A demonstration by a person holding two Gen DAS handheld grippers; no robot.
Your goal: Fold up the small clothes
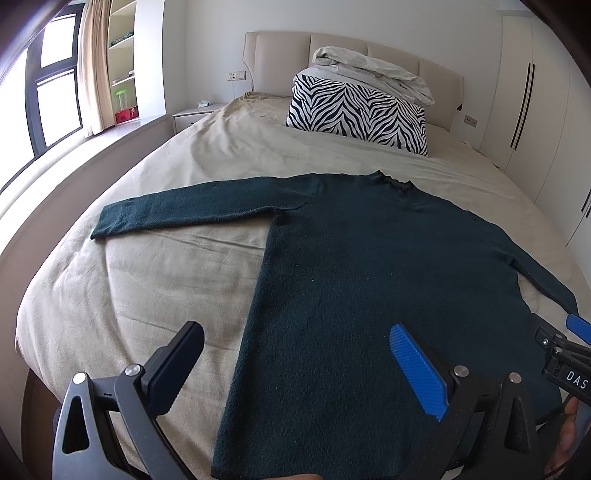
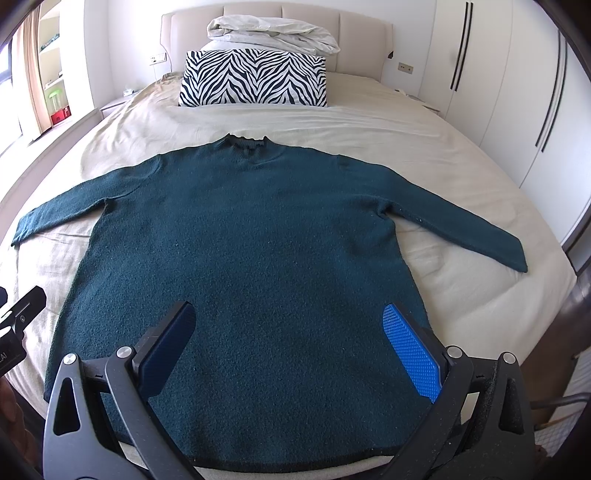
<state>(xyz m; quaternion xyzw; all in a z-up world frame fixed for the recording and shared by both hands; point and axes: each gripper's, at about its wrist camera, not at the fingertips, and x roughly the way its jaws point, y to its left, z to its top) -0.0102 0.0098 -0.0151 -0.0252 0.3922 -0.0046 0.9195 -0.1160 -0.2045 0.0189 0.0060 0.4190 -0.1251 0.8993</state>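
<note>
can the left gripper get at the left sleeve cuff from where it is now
Probably yes. The left gripper is open over the sweater's lower left side, and the left sleeve lies flat on the bed with nothing on or around its cuff.

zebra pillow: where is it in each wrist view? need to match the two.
Left wrist: zebra pillow sits upper centre-right, skewed, behind the sweater collar.
Right wrist: zebra pillow sits top centre, nearly square-on, straight beyond the collar.
Shared landmark: the folded white bedding piled just behind the pillow, against the headboard.
</note>
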